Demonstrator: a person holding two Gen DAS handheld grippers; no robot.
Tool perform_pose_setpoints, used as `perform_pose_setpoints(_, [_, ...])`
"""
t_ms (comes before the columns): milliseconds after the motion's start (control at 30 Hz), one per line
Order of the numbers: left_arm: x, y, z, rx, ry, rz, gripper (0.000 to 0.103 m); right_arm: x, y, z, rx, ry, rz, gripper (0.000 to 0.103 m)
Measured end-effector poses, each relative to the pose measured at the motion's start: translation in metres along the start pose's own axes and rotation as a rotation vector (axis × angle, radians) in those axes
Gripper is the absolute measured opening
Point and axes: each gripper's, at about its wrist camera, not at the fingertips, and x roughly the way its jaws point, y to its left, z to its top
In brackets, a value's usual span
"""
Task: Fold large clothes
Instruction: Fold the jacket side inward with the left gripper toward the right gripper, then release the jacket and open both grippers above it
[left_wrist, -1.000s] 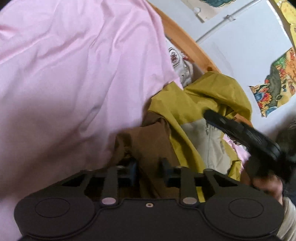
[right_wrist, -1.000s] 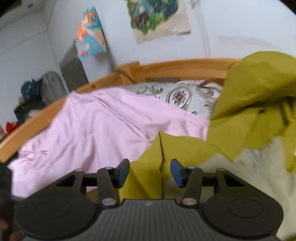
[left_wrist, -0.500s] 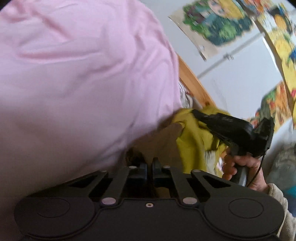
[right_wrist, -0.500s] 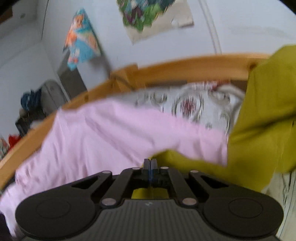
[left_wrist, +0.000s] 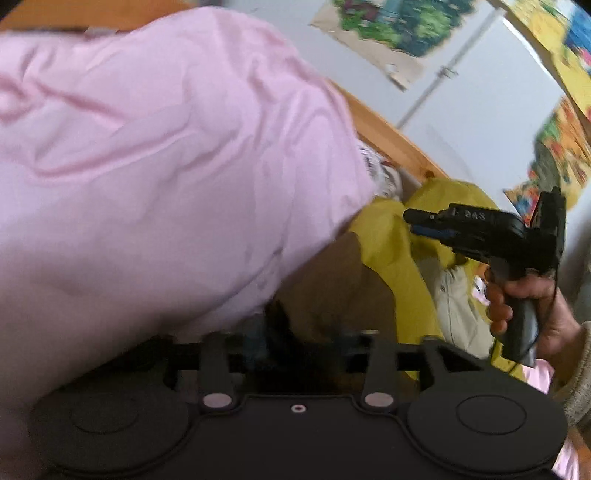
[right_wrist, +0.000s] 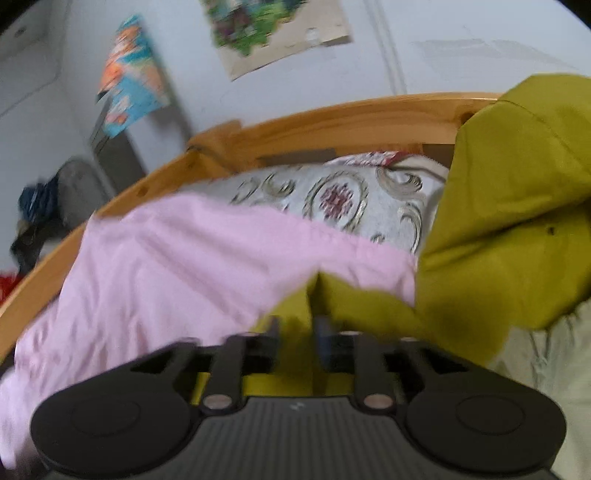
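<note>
An olive-yellow jacket (right_wrist: 509, 229) with a brown panel (left_wrist: 332, 288) and a pale lining (left_wrist: 458, 314) lies bunched on a bed. My left gripper (left_wrist: 299, 343) is open, with the brown fabric between its fingers. My right gripper (right_wrist: 297, 339) is open, its fingers either side of an upright olive fold. It also shows in the left wrist view (left_wrist: 417, 221), held by a hand above the jacket. A pink sheet (left_wrist: 166, 166) drapes over the jacket's near edge and shows in the right wrist view (right_wrist: 184, 266).
A wooden bed frame (right_wrist: 332, 122) curves behind the clothes. A patterned white cushion (right_wrist: 343, 199) lies against it. Colourful posters (right_wrist: 273, 33) hang on the pale wall. Dark clutter (right_wrist: 37, 214) sits at far left beyond the frame.
Both grippers were shut on the fabric half a second ago and have now opened. The pink sheet has been drawn over the jacket's edge. Both views are motion-blurred.
</note>
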Motion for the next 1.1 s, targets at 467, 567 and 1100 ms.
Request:
perform_pose_setpoints(467, [0.008,-0.084,-0.006,0.352,-0.06,0.037,0.098,-0.177,0.028,-0.173,-0.287,0.096,-0.202,0.099])
perform_pose_setpoints(567, [0.03,-0.085,-0.014,0.352,-0.018,0.096,0.097,-0.2,0.029,-0.205,-0.285,0.099,-0.277,0.1])
perform_pose_setpoints(1100, [0.023,-0.095,-0.047,0.465,0.005,0.151,0.102,-0.216,0.029,-0.279,-0.243,0.049,-0.424,0.102])
